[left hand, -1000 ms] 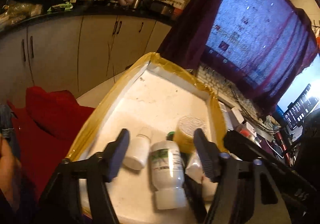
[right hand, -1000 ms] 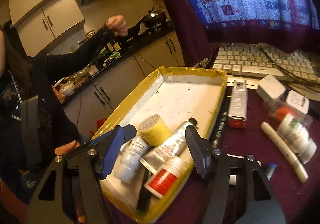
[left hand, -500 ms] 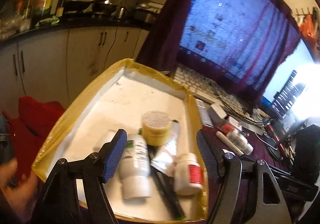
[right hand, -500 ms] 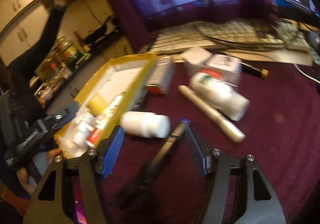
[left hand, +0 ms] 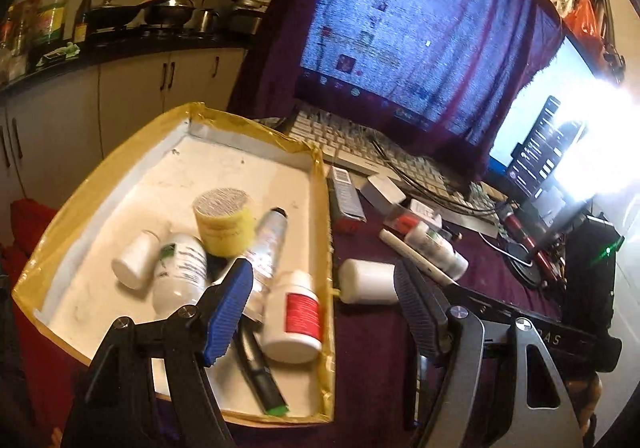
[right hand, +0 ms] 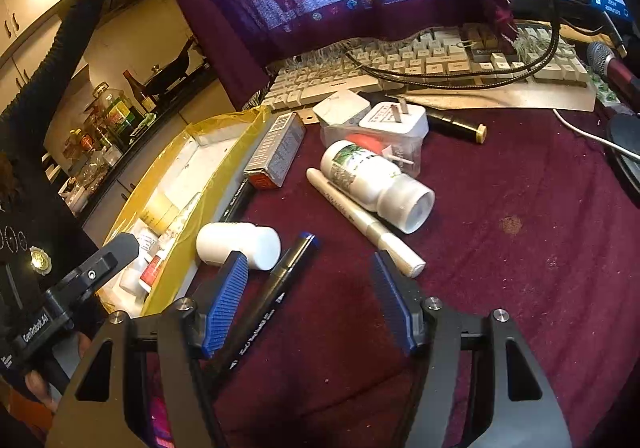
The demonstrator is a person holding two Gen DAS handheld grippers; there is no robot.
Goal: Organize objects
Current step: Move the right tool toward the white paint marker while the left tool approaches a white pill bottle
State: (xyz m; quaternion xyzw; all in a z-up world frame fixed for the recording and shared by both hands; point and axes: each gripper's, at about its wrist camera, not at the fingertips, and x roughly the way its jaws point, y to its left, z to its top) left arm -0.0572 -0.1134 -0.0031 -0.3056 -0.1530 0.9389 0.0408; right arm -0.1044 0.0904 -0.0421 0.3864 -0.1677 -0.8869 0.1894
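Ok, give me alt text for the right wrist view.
The open right gripper hovers over a maroon cloth, with a black pen lying between its blue fingers. Beyond lie a plain white bottle, a white marker, a labelled white bottle and a yellow-rimmed tray at left.

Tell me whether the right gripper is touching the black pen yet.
Cannot tell. In the right wrist view the black pen passes close beside the left finger of the open right gripper, with no plain gap or contact.
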